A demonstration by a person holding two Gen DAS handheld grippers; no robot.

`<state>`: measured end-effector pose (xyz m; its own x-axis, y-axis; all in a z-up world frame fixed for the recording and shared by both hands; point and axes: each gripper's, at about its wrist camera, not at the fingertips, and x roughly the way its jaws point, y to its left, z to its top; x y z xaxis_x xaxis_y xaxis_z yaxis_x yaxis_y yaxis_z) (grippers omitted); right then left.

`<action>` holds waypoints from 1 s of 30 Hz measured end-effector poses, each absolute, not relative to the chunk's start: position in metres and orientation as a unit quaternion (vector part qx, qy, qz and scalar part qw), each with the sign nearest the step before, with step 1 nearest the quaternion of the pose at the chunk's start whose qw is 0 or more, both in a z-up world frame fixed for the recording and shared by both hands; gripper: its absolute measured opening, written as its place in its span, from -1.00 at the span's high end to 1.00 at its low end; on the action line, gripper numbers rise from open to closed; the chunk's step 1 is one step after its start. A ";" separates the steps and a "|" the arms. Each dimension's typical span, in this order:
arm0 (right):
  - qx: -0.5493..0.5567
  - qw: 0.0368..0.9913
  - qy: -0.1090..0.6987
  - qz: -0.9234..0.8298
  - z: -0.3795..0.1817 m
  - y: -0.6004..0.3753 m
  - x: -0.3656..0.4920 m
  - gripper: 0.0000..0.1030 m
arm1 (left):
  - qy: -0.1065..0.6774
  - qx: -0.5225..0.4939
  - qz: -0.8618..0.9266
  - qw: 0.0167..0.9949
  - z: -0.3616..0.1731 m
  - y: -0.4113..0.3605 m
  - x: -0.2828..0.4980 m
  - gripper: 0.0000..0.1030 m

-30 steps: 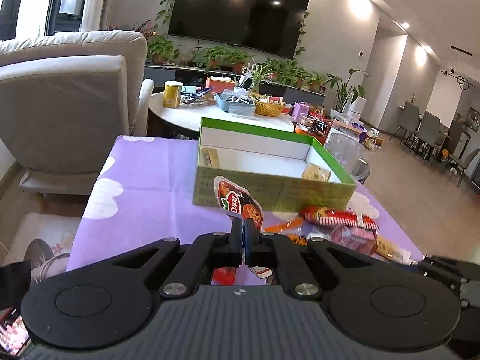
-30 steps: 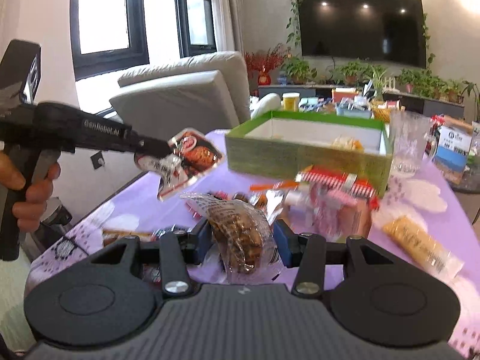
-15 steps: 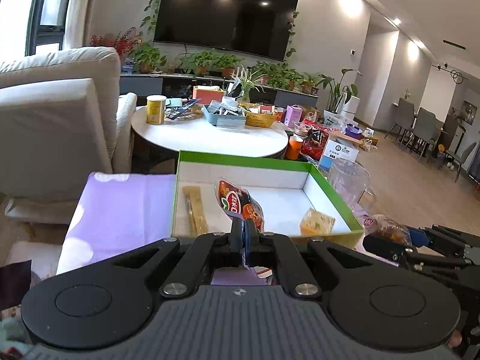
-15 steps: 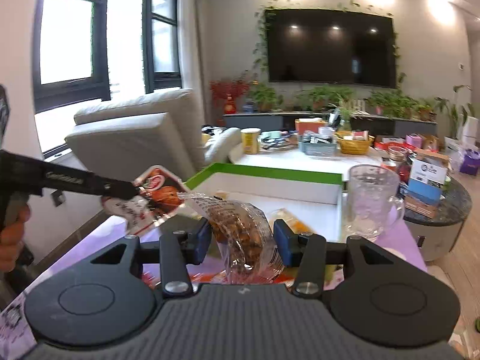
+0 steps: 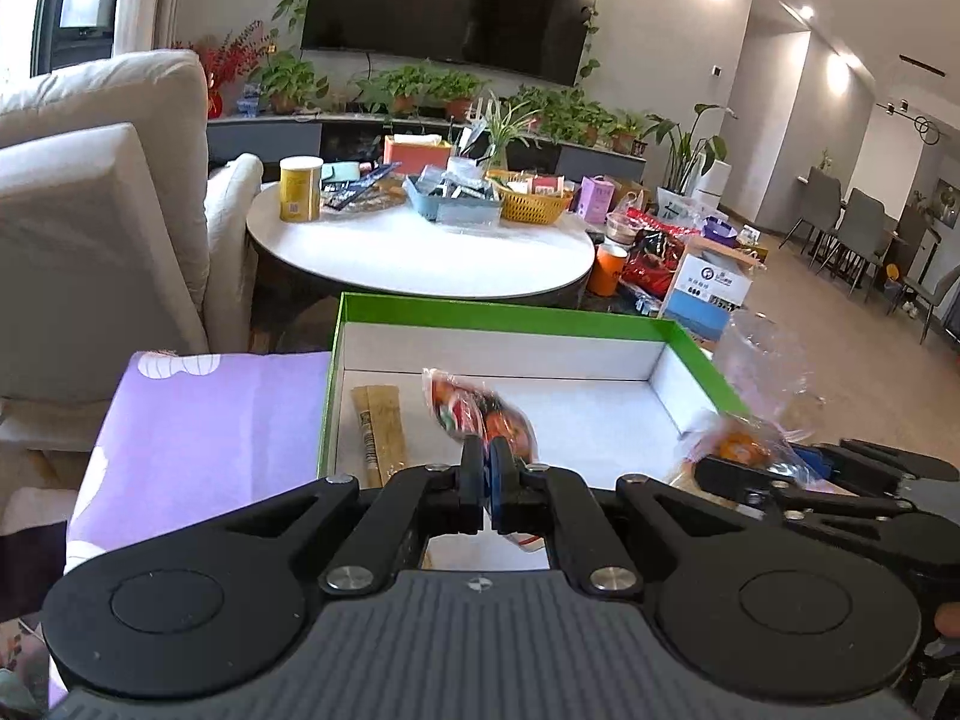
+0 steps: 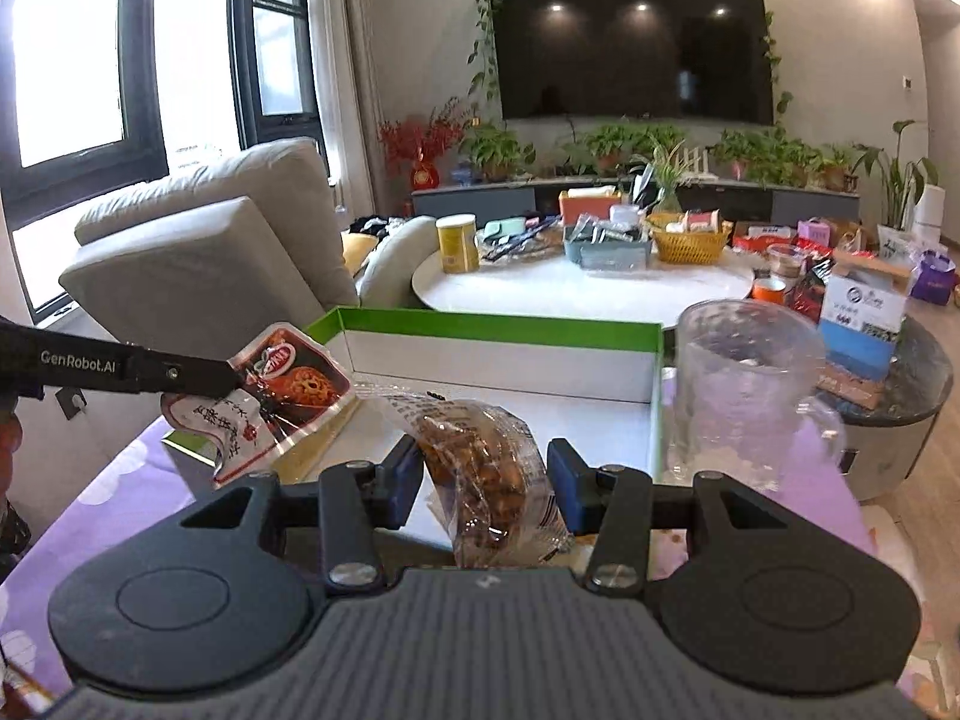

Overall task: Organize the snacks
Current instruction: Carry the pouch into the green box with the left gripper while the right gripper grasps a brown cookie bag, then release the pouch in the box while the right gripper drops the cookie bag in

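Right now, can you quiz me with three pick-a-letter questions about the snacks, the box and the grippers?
1. Where is the long tan snack stick?
A inside the green-rimmed white box
B on the round white table
C in the glass mug

2. What colour is the tablecloth?
A purple
B yellow
C black

3. What is the left gripper doing?
A hanging open
B pinching a red snack packet
C lifting the mug

Answers: 1 A, it lies on the box floor; 2 A, purple cloth beside the box; 3 B, its fingers clamp the packet.

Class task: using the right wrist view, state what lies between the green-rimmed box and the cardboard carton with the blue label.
A clear glass mug stands between the green-rimmed box and the carton, just outside the box's right wall. The right wrist view shows this.
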<state>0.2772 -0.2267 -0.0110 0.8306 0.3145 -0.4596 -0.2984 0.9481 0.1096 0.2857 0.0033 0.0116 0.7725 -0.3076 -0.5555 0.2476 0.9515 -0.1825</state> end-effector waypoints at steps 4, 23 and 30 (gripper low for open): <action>0.024 0.946 0.271 0.176 -0.017 -0.223 0.295 -0.09 | 0.319 -0.051 -0.140 0.936 0.004 0.003 0.297 0.92; 0.057 0.945 0.285 0.147 0.004 -0.247 0.255 -0.41 | 0.325 -0.057 -0.113 0.937 0.016 0.040 0.223 0.59; 0.052 0.956 0.269 0.108 0.002 -0.272 0.211 -0.64 | 0.363 -0.045 -0.134 0.921 -0.002 0.042 0.183 0.54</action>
